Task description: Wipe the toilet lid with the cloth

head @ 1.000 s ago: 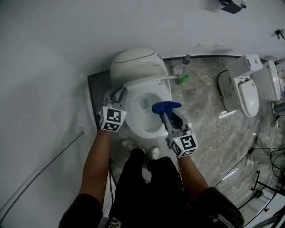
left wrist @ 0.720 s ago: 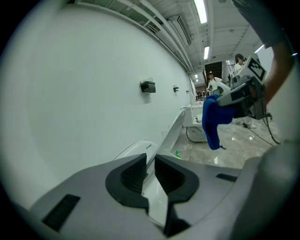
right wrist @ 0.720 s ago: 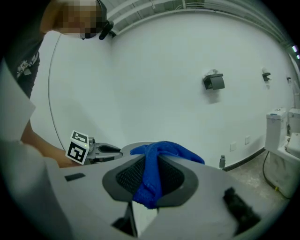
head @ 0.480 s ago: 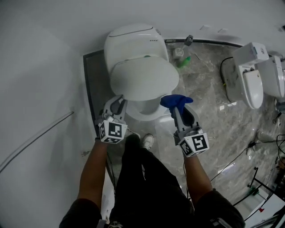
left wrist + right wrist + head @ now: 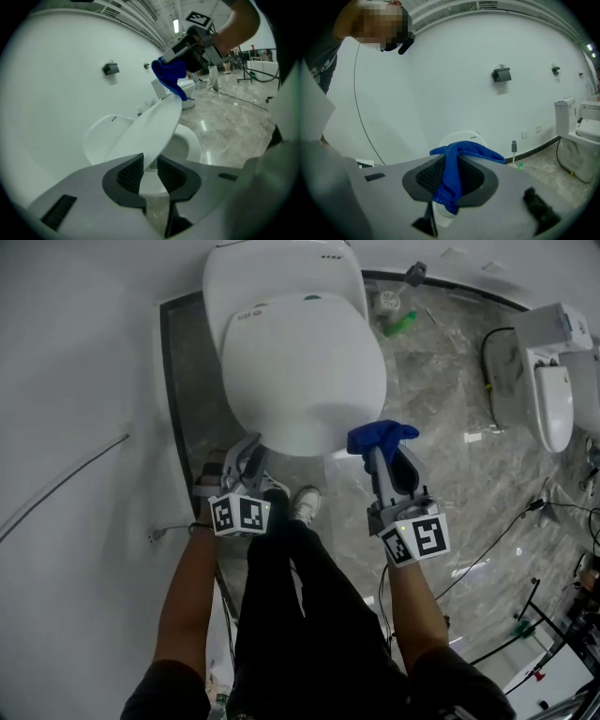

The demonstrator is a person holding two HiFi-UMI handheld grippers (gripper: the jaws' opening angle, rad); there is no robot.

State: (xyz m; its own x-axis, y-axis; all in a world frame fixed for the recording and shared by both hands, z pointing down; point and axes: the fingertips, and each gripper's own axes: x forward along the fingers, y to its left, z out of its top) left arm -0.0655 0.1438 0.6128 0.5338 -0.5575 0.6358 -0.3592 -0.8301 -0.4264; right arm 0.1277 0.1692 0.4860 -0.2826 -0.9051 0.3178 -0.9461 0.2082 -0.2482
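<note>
The white toilet lid (image 5: 305, 371) hangs tilted low over the bowl, seen slanting in the left gripper view as the lid (image 5: 150, 131). My left gripper (image 5: 251, 448) is at the lid's front left edge. Its jaws are opening, and the lid's rim sits loosely between them at the gripper (image 5: 150, 171) without the pads pressing on it. My right gripper (image 5: 382, 456) is at the lid's front right, shut on a blue cloth (image 5: 380, 435). The cloth (image 5: 451, 176) drapes over and down between the pads. The same cloth (image 5: 168, 77) shows just above the lid's far edge.
A white wall runs along the left. A second toilet (image 5: 553, 390) stands at the right on the marble floor. A green bottle (image 5: 398, 324) lies beside the tank. The person's legs and shoes (image 5: 305, 502) are in front of the bowl, and cables lie at right.
The lid has swung from upright down over the bowl. Both grippers have come down and back toward the person. The left jaws have widened around the lid's edge.
</note>
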